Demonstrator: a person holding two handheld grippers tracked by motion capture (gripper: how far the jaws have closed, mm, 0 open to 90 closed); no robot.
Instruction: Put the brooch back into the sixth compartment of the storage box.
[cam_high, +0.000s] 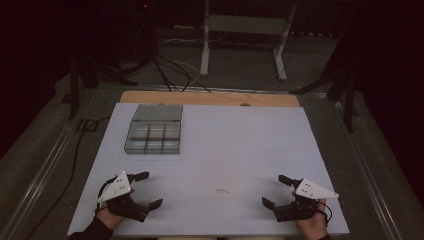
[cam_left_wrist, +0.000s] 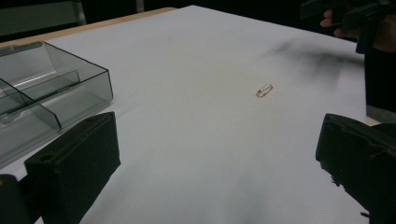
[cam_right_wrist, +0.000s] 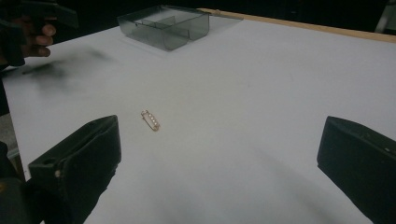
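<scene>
left tool (cam_high: 148, 189): we hold it wide, nothing between jaws
right tool (cam_high: 274, 190): wide, nothing gripped
brooch (cam_right_wrist: 150, 120): on worktop (cam_high: 240, 145), between our tools
organizer box (cam_high: 154, 136): far left, well apart

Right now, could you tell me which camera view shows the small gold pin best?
The right gripper view: the pin lies close, its stones visible. The left gripper view shows it smaller and farther; the high view, a faint speck.
</scene>
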